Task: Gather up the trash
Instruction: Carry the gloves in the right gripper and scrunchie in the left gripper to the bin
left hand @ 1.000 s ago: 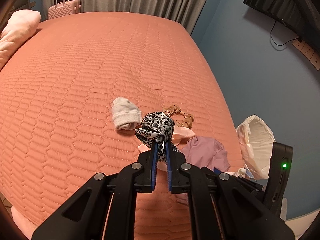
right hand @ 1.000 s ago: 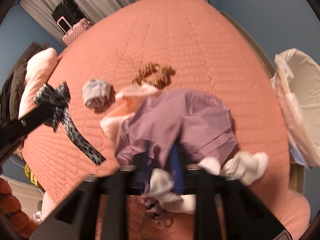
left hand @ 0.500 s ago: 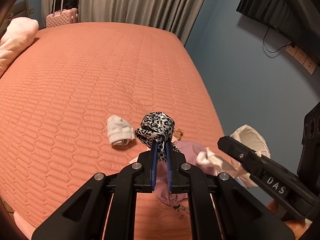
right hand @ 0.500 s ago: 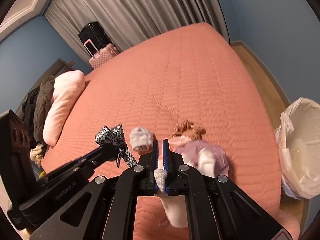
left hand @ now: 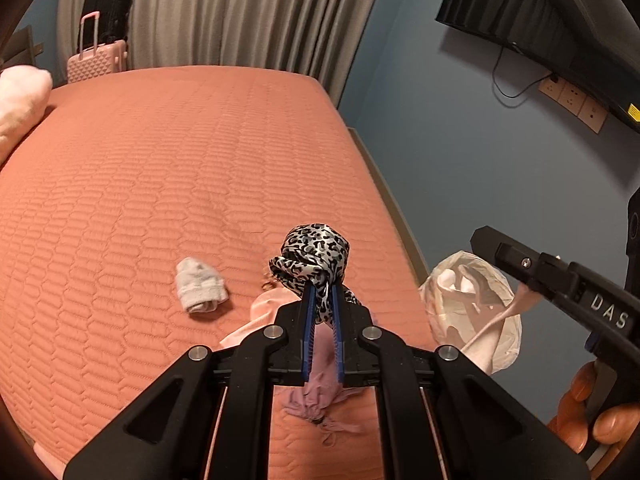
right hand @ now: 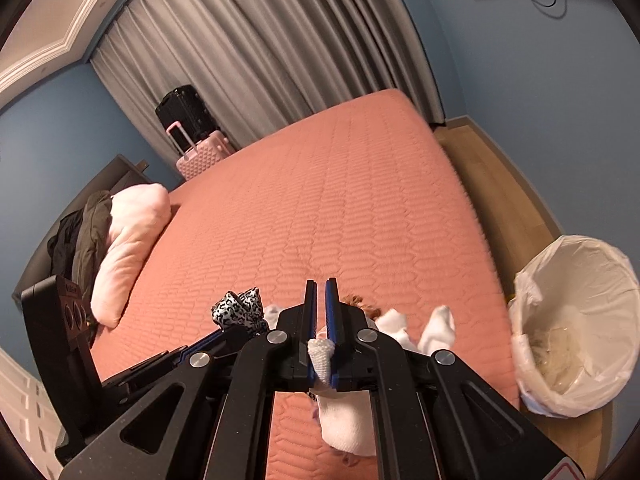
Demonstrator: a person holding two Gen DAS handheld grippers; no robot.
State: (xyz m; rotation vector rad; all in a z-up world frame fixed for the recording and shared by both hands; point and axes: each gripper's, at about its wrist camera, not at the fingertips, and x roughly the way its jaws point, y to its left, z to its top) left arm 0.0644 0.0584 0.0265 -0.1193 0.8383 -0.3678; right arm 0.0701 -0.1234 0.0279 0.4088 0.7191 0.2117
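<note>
My left gripper (left hand: 321, 290) is shut on a leopard-print bow (left hand: 312, 254) and holds it above the orange bed (left hand: 160, 184); the bow also shows in the right wrist view (right hand: 239, 310). My right gripper (right hand: 321, 286) is shut on a white sock (right hand: 340, 412) that hangs below the jaws, raised over the bed's corner. A bin lined with a white bag (right hand: 576, 324) stands on the floor right of the bed (left hand: 468, 300). A grey rolled sock (left hand: 199, 286) and pink and purple clothes (left hand: 312, 392) lie on the bed.
A pink pillow (right hand: 128, 240) and dark clothes lie at the bed's head. A pink suitcase (left hand: 96, 56) with a black one on it stands by the grey curtain. A TV (left hand: 532, 12) hangs on the blue wall.
Both grippers have risen and tilted up from the bed. The right one lifted the white sock off the clothes pile and moved toward the bin. The left still holds the bow.
</note>
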